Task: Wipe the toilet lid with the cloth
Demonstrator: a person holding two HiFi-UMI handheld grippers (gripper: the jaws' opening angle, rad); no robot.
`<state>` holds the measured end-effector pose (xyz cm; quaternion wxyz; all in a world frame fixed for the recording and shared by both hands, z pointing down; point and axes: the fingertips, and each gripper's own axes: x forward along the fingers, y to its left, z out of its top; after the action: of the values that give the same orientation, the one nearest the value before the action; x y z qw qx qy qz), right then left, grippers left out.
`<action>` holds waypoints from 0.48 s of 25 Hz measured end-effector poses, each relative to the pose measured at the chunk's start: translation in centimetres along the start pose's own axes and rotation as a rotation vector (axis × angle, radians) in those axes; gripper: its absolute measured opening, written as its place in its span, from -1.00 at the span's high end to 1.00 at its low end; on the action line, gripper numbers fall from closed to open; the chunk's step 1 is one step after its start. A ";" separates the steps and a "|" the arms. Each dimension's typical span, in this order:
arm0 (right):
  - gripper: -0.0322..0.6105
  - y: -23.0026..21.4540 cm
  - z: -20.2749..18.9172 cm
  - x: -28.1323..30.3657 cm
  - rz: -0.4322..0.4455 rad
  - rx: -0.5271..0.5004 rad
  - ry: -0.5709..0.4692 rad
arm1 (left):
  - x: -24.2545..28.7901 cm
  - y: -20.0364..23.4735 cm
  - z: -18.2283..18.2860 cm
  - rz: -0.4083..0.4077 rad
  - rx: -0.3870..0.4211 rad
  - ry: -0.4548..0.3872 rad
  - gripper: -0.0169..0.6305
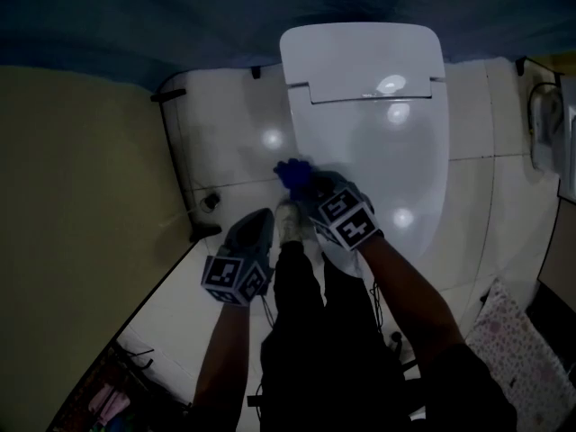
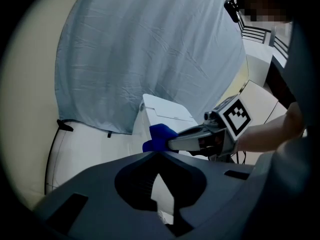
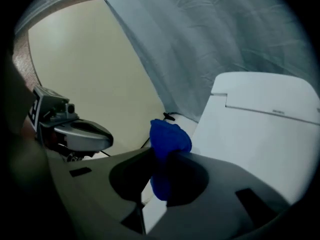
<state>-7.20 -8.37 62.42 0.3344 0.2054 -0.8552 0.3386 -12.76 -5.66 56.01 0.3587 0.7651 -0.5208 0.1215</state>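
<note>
Right gripper view: right gripper [image 3: 162,158] jaws clamped on the blue cloth [image 3: 170,136]. It's bunched, long axis upright, top poking past the tips. Left gripper view: left gripper [image 2: 160,153] jaws together, nothing between. Head view only: cloth sits at the left edge of the toilet lid [image 1: 378,142], contact unclear. Bare lid ahead and right, floor tiles [image 1: 225,142] left. Lid runs lengthwise away from the person.
</note>
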 end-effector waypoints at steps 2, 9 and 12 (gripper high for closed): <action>0.71 -1.3 -1.3 0.4 -0.031 0.014 0.042 | -0.3 0.2 -0.2 0.005 0.005 -0.003 0.98; 0.71 -5.6 -4.4 -0.9 -0.111 -0.003 0.101 | 0.7 -0.4 -1.0 0.004 0.006 -0.015 0.98; 0.71 -7.0 -5.0 -2.2 -0.121 0.012 0.096 | 1.6 -1.4 -0.9 -0.015 0.011 -0.007 0.98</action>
<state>0.52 -9.26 66.71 0.3938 0.2423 -0.8221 0.3321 -10.64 -5.90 56.97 0.3535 0.7713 -0.5157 0.1188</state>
